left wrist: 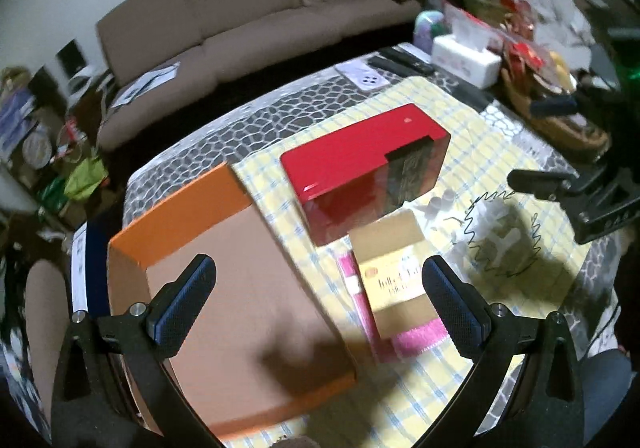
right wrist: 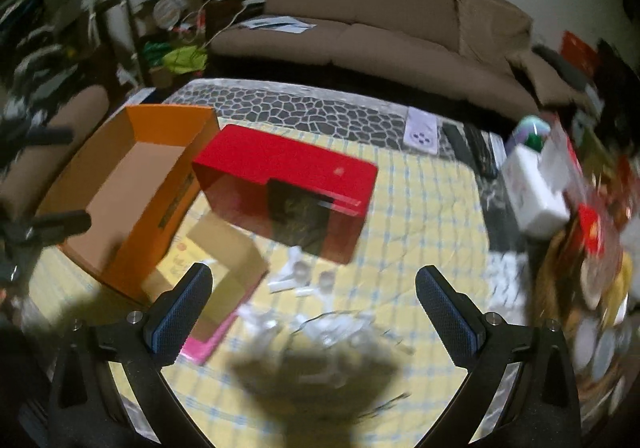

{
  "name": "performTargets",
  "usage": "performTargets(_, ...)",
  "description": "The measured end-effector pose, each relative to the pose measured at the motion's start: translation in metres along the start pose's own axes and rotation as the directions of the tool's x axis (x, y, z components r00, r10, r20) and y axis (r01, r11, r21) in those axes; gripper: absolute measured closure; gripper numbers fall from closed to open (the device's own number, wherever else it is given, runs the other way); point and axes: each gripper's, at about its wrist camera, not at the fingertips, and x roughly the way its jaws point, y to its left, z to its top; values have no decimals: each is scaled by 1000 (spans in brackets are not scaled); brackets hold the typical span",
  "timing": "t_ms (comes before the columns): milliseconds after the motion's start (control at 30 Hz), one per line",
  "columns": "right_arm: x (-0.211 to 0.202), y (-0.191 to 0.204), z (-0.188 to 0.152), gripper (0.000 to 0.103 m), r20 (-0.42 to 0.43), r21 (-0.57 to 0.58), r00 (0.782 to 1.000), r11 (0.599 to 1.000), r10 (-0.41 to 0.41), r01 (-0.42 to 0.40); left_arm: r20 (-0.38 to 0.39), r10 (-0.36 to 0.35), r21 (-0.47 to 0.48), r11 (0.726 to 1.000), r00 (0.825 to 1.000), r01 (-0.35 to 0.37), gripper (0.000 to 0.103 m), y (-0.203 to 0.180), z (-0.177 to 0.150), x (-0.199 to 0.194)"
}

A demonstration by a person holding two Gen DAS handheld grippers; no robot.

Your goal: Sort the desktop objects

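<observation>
Left gripper (left wrist: pixel 320 296): jaws wide apart, nothing between them, hovering above the table w/ the orange box (left wrist: pixel 224 312) under its left finger and the small kraft carton (left wrist: pixel 394 276) just inside its right finger. Right gripper (right wrist: pixel 314 300): also spread open and empty, hanging over the loose white plastic bits (right wrist: pixel 304 280) on the yellow checked cloth (right wrist: pixel 420 208).

Progress, as I judge it: sorting looks barely begun. The orange box is open and its brown floor shows bare in both views, so nothing seems to be filed into it yet. Everything loose is out on the cloth: kraft carton w/ a yellow label, lying on a pink cloth or pad (left wrist: pixel 420 340); the white bits plus some thin squiggly wire (left wrist: pixel 480 232); exact nature of those bits too blurry to tell. A glossy red box (left wrist: pixel 360 152) sits closed in the middle, dark cutout in its front.

Relative to the grippers: the carton lies just beside the orange box's near corner in the right wrist view, right in front of and below the left gripper, likely its nearest pick. The white bits are directly ahead of the right gripper, between its fingers' line of sight, near the red box's front. Orange box is left of both, red box further ahead.
</observation>
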Motion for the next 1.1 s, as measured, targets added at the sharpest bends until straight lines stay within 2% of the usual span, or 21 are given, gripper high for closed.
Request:
performTargets(133,9,-14,11,0,4,-60,1000,998,24,-24,-23,-66,45,997,998,67,0,5,18,19)
performTargets(267,21,-14,20,0,-28,-202,998,978,52,-57,-71,-102,149,983,992,112,0,7,29,40)
performTargets(367,32,-15,28,0,-79,-295,993,949,87,-107,-109,-91,272,955,990,118,0,3,34,56)
performTargets(500,48,-24,42,0,-127,-342,983,925,132,-168,-151,-110,357,921,982,158,0,9,45,74)
performTargets(667,76,-32,58,1,-207,-386,963,890,174,-244,-199,-142,428,878,970,216,0,17,59,98)
performTargets(867,103,-26,60,4,-289,-471,942,831,169,-294,-251,-145,489,834,957,255,0,23,66,123)
performTargets(967,115,-25,63,5,-302,-514,941,804,156,-298,-268,-138,518,814,954,264,0,21,67,134)
performTargets(1100,128,-23,67,5,-318,-534,936,787,152,-309,-283,-143,537,796,949,280,0,19,69,148)
